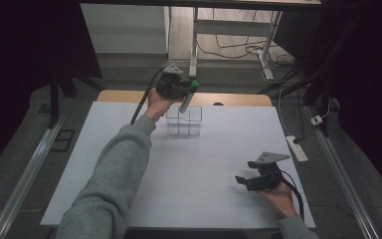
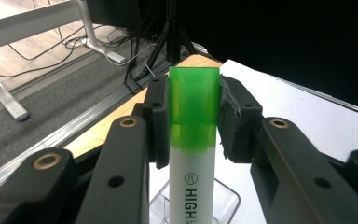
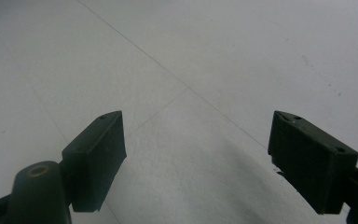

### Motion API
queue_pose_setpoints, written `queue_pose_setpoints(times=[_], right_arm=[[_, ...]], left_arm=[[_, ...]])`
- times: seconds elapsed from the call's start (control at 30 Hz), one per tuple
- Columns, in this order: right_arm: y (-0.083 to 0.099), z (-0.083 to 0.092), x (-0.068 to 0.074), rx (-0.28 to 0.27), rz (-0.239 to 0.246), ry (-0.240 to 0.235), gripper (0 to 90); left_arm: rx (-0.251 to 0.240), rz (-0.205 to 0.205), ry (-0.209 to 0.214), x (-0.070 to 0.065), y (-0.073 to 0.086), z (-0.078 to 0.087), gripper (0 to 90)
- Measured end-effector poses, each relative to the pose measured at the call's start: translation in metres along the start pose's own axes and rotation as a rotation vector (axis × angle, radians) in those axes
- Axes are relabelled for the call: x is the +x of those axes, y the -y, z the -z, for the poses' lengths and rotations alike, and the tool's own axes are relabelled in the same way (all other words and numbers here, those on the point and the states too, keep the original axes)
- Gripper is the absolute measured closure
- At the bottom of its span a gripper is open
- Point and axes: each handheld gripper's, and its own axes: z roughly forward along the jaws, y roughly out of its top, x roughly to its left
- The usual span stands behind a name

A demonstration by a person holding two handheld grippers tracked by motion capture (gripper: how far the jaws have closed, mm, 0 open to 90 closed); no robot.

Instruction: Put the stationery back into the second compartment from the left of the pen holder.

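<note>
My left gripper (image 1: 190,88) is held above the far middle of the white table (image 1: 129,149), shut on a highlighter (image 1: 187,97) with a green cap and white barrel. In the left gripper view both pads press the green cap of the highlighter (image 2: 193,140), whose barrel points down toward a clear plastic organizer (image 2: 223,198). That clear organizer (image 1: 184,121), split into compartments, stands on the table right under the pen's lower end. My right gripper (image 1: 242,181) rests low at the near right of the table. Its jaws stand wide apart (image 3: 196,163) over bare white tabletop.
A wooden strip (image 1: 238,99) edges the table's far side. A white power strip (image 1: 297,148) lies on the floor at the right. Desk legs and cables (image 1: 243,47) stand beyond the table. Metal rails (image 1: 27,174) run along both sides.
</note>
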Motion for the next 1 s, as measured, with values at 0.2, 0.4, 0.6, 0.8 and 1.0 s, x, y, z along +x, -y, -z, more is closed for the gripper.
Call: queue_pose_setpoints(times=[0.2,0.4,0.6,0.8,1.0], right_arm=[[0.001,0.0,0.0,0.004,0.0,-0.002,18.5],[0.001,0.0,0.0,0.005,0.003,-0.001,18.6],[0.0,0.0,0.002,0.007,0.013,-0.001,18.7],[0.0,0.001,0.002,0.004,0.011,0.001,18.7],[0.001,0.0,0.002,0.004,0.011,0.003,18.9]], left_arm=[[0.018,-0.011,-0.001,0.001,0.004,-0.005,66.2],[0.057,-0.011,-0.028,0.001,0.012,-0.01,64.2],[0.075,-0.017,-0.033,-0.002,0.015,-0.003,50.5],[0.089,-0.01,-0.011,-0.003,0.02,0.006,48.3],[0.107,-0.01,-0.005,-0.007,0.028,0.018,47.1]])
